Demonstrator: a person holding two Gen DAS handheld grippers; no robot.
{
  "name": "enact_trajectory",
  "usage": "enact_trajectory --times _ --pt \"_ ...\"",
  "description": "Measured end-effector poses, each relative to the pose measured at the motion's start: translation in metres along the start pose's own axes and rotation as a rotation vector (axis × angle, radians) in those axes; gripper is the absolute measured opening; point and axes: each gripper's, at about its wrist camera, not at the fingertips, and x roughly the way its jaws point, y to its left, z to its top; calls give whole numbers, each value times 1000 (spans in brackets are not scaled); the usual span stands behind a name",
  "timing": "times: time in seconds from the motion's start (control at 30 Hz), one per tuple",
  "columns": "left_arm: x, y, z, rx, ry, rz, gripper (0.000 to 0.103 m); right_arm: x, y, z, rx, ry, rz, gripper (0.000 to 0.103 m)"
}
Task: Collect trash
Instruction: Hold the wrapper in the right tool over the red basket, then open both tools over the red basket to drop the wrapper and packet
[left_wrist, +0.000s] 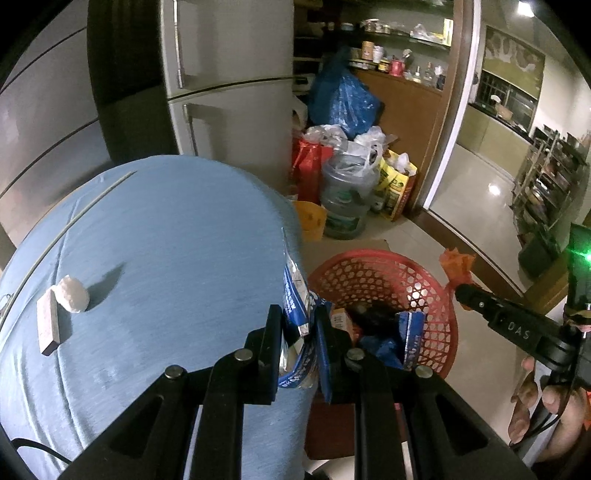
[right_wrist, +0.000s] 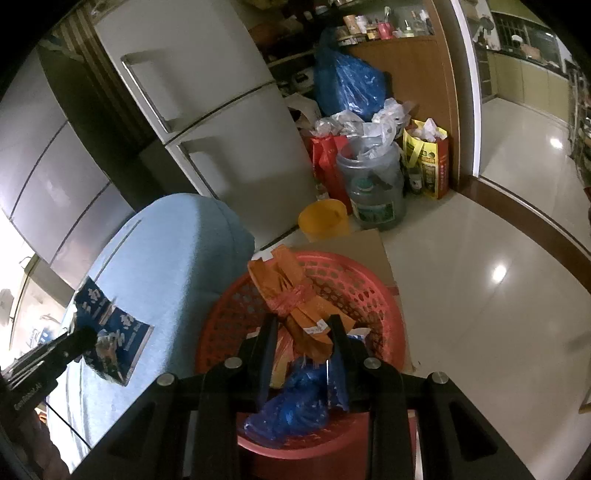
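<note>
While both grippers are clamped on trash, each camera shows the other's load more fully than its own. The left gripper (left_wrist: 299, 332) pinches a blue and silver wrapper (left_wrist: 295, 295) between its closed jaws; the wrapper stands on edge, its long axis running forward past the fingertips, at the near edge of the blue-covered table (left_wrist: 166, 240). From the right wrist the same wrapper (right_wrist: 114, 336) appears as a flat opened sheet, off to that gripper's left. The right gripper (right_wrist: 303, 332) is closed on an orange bag (right_wrist: 295, 299) tied with a red band, its length running forward and leftward from the jaws, above the red basket (right_wrist: 369, 295). The left camera sees only the bag's tip (left_wrist: 456, 264) beyond the right tool. Ahead and left of the left gripper lie a white wad (left_wrist: 72, 295) and a flat bar (left_wrist: 48, 325).
</note>
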Motion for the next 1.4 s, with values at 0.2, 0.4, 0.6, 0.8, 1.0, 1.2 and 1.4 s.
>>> enact_trajectory --times 0.2,0.4,0.6,0.8,1.0,1.2,1.4 --pt "4 -6 1 13 6 -4 18 5 -3 1 0 9 4 30" --pt "5 -6 1 13 13 -2 18 9 -4 1 -1 13 5 30" --pt "6 -7 1 14 14 -3 18 11 -4 1 1 15 5 30" --pt "8 -8 1 14 16 -6 18 17 -5 3 4 26 5 30" --pt "10 -11 0 18 19 -12 18 30 -8 7 18 40 10 30" --pt "14 -12 1 22 24 -18 18 41 -5 13 7 57 6 32" --pt "17 -14 1 33 29 -24 18 47 -9 18 19 58 9 72"
